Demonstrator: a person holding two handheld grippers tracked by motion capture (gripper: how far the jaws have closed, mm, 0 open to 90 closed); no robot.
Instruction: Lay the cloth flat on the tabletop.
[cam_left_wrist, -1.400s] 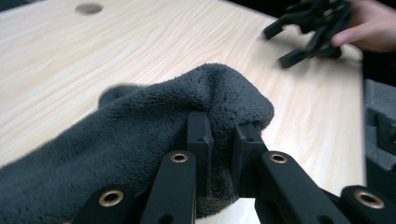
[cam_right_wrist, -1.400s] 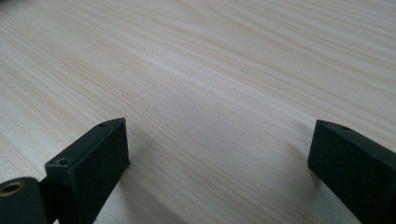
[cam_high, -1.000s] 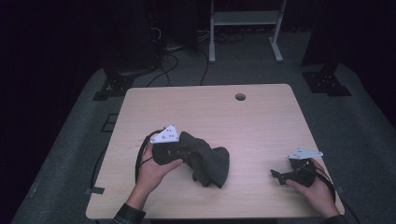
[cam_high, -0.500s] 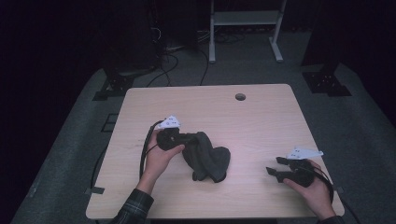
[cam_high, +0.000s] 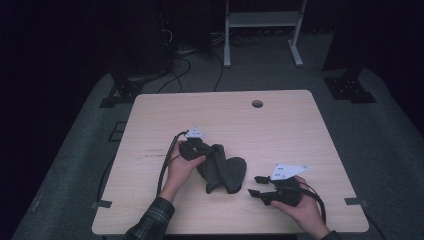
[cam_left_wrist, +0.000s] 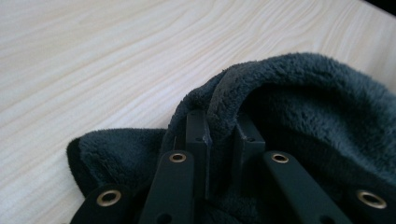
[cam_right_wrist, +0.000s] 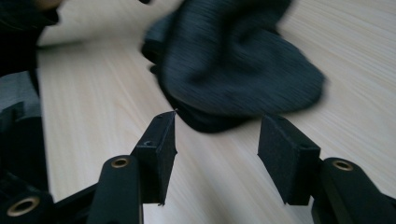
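Observation:
A dark grey fleece cloth (cam_high: 227, 174) lies bunched on the light wooden table (cam_high: 280, 130), left of the middle near the front. My left gripper (cam_high: 204, 150) is at the cloth's left end, shut on a raised fold of it. In the left gripper view the jaws (cam_left_wrist: 219, 128) pinch the fleece (cam_left_wrist: 303, 102), which drapes over them. My right gripper (cam_high: 256, 185) hovers just right of the cloth and points left at it. Its jaws (cam_right_wrist: 217, 140) have just been closing and stand apart, nothing between them, with the cloth (cam_right_wrist: 233, 60) a short way ahead.
A round cable hole (cam_high: 257, 103) sits near the table's far edge. Black cables (cam_high: 165, 165) trail from the left gripper over the table's left side. Beyond the table are a white frame (cam_high: 260, 20) and dark stands on grey floor.
The left hand has shifted right and away with the cloth fold in its jaws. The right gripper has moved left toward the cloth and its jaws have narrowed.

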